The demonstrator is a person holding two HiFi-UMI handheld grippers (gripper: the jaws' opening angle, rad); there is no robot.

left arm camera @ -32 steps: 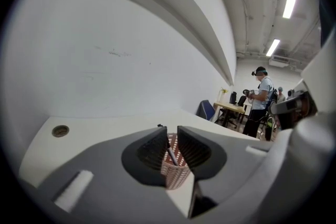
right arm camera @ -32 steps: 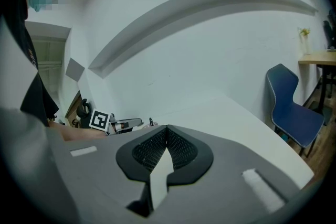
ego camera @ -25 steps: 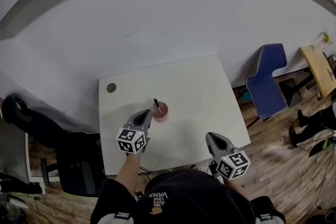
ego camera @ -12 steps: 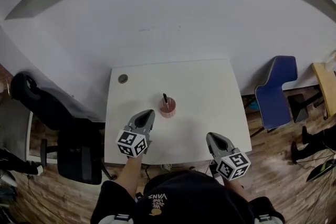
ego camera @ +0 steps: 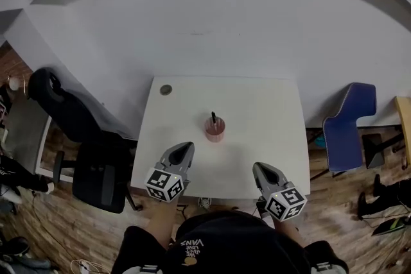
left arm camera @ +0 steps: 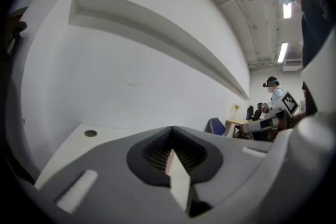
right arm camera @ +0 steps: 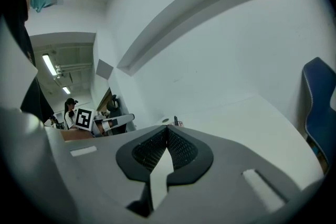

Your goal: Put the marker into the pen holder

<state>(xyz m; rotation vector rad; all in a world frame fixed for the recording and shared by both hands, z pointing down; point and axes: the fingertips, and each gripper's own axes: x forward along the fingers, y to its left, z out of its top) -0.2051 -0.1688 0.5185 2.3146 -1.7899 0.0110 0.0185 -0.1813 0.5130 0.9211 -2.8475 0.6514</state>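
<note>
As the marker (ego camera: 213, 117) stood in the pen holder (ego camera: 215, 130), the left gripper (ego camera: 185, 147) and right gripper (ego camera: 259, 167) hung lower in frame. Both sets of jaws were closed, empty.

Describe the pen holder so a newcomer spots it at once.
Find the white table against the wall. Near its middle stands the pen holder, a small pinkish-red cup. It alone stands up, with a dark marker poking out; the grey grommet at the far left corner lies flush.
</note>
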